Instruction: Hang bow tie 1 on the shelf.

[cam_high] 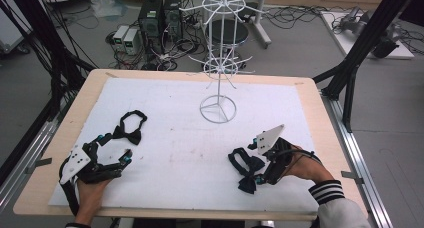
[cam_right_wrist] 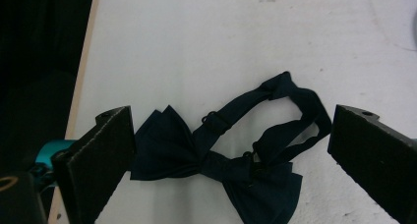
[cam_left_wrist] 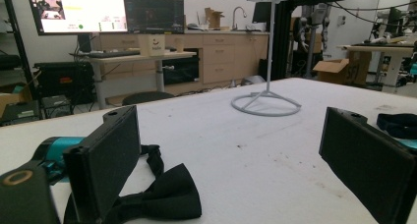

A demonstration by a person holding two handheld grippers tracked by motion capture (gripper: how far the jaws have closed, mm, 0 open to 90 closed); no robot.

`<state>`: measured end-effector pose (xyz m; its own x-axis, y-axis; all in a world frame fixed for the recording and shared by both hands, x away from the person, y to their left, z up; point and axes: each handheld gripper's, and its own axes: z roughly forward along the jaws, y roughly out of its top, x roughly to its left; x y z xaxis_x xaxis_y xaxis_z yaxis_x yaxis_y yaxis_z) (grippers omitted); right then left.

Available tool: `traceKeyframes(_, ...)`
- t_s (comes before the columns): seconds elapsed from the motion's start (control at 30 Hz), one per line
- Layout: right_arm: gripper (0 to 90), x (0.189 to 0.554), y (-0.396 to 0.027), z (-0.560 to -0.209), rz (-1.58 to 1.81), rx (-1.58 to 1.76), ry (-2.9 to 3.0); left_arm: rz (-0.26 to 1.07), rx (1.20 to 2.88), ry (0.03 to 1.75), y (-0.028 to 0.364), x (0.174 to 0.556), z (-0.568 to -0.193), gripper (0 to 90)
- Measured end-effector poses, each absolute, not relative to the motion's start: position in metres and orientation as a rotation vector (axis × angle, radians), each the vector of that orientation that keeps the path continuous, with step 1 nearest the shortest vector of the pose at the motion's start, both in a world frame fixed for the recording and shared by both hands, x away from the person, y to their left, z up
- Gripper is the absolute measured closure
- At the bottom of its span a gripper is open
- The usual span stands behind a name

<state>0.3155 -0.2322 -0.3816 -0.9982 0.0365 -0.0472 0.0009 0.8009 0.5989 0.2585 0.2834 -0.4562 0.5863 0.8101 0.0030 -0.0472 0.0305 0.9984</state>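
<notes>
I hold my left gripper (cam_high: 115, 148) at the lower left of the high view, low over the white mat (cam_high: 190, 153), with its jaws spread wide and nothing between them. Just beyond its far jaw, toward the upper left of the mat, lies a black bow tie (cam_high: 129, 129), its strap looped behind the knot; in the left gripper view that bow tie (cam_left_wrist: 164, 197) sits at the bottom left of the frame, pressed close against the inner side of my left-hand jaw, though I cannot tell whether it truly touches. My right gripper (cam_high: 252, 163) is at the lower right of the high view, tilted down over a dark navy bow tie (cam_high: 246, 169), and its jaws stand open too. In the right gripper view the navy bow tie (cam_right_wrist: 216, 160) lies flat on the mat between the two jaws, its bow at the bottom centre and its strap curling up toward the right; the left wing of the bow reaches the left-hand jaw, while the strap stops just short of the other. A white wire stand (cam_high: 218, 53) rises at the upper centre of the mat, its hooks bare.
</notes>
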Motion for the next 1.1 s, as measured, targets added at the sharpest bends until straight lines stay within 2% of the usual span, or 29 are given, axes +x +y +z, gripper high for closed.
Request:
traceKeyframes(0.47,7.0,0.314,-0.219,-0.393,0.768,-0.111,3.016,0.753,1.392,0.71,0.283,0.259,-0.456,9.0)
traceKeyframes(0.57,17.4,0.315,-0.218,-0.395,0.739,-0.138,3.034,0.754,1.391,0.711,0.283,0.259,-0.456,9.0)
traceKeyframes(0.8,18.0,0.316,-0.216,-0.399,0.704,-0.154,3.043,0.753,1.391,0.71,0.283,0.259,-0.456,9.0)
traceKeyframes(1.1,26.6,0.315,-0.216,-0.403,0.616,-0.209,3.068,0.752,1.391,0.71,0.283,0.259,-0.456,9.0)
